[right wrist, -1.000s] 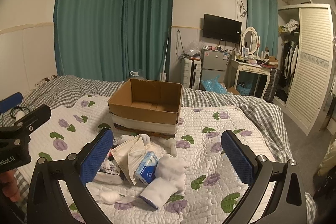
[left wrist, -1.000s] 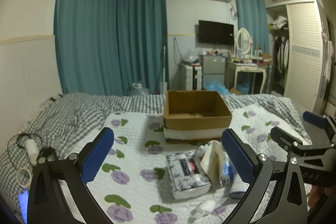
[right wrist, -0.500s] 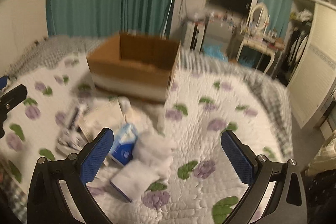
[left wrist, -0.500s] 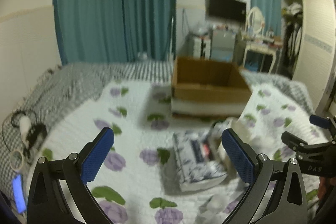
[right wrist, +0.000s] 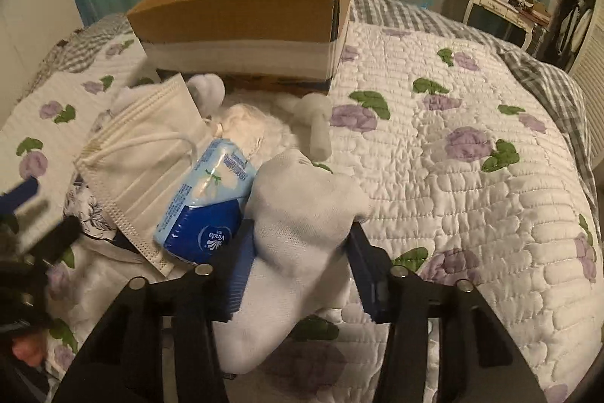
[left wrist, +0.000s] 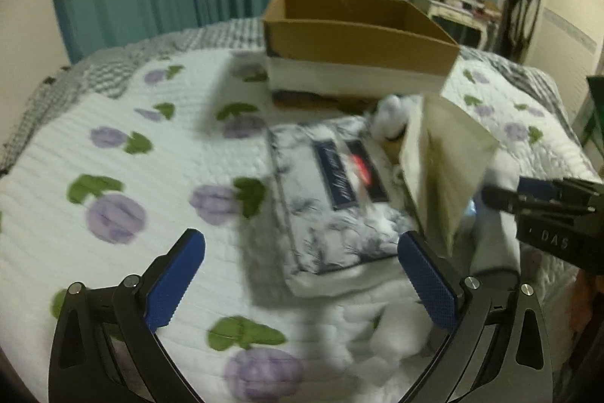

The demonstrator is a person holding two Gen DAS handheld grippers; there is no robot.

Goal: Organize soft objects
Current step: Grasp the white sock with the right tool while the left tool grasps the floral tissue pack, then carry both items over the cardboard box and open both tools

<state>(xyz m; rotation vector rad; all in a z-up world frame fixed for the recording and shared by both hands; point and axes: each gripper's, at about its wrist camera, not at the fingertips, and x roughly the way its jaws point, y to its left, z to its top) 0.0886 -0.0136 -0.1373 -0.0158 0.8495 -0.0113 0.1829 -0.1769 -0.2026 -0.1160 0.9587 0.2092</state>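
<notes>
A pile of soft things lies on the quilt in front of an open cardboard box [right wrist: 245, 21], which also shows in the left wrist view [left wrist: 355, 40]. My right gripper [right wrist: 298, 267] has its jaws narrowed around a white sock [right wrist: 302, 233], pads on both sides of it. Next to the sock lie a blue tissue pack [right wrist: 205, 199] and a white face mask [right wrist: 147, 153]. My left gripper [left wrist: 302, 282] is open and empty above the quilt, just short of a marbled tissue pack [left wrist: 336, 191]. The mask [left wrist: 445, 157] stands right of that pack.
More white socks [right wrist: 313, 116] lie by the box's front. The floral quilt [right wrist: 472, 157] stretches to the right, with a checked blanket beyond. A dressing table, television and wardrobe stand past the bed's far right.
Both grippers dropped down and forward toward the pile. My right gripper's jaws went from wide open to closed around the white sock. My left gripper stayed open.
</notes>
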